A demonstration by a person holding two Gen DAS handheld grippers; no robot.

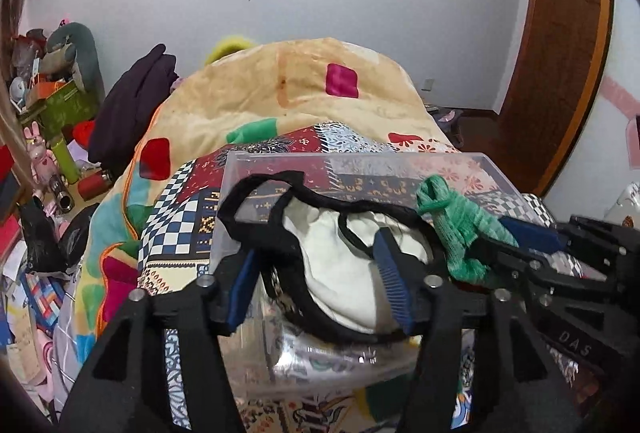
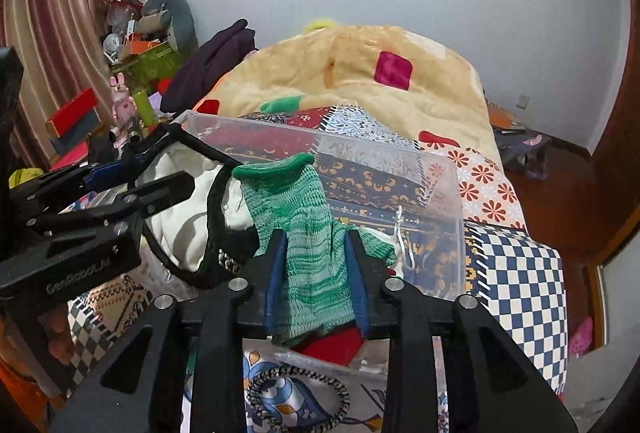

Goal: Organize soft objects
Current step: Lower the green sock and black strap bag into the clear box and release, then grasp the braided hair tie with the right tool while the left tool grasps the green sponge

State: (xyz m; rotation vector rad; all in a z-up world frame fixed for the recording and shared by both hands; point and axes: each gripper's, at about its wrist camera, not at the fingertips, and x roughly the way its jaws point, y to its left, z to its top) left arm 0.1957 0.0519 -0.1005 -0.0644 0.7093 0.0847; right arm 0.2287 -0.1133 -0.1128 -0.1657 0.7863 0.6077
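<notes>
A clear plastic bin (image 1: pixel 360 163) (image 2: pixel 456 193) stands on the patterned bed. My left gripper (image 1: pixel 316 273) is shut on a white garment with black trim (image 1: pixel 340 273) and holds it over the bin's near side; the garment also shows in the right wrist view (image 2: pixel 188 209). My right gripper (image 2: pixel 316 261) is shut on a green knitted sock (image 2: pixel 304 233), held upright over the bin beside the white garment; the sock also shows in the left wrist view (image 1: pixel 456 229). Something red (image 2: pixel 332 347) lies in the bin below the sock.
A beige blanket with coloured patches (image 1: pixel 288 89) is heaped behind the bin. A dark purple garment (image 1: pixel 132 101) lies at its left. A striped hair tie (image 2: pixel 296 399) lies on the bedspread in front. Cluttered boxes and toys (image 1: pixel 52 105) fill the left; a wooden door (image 1: pixel 560 45) stands right.
</notes>
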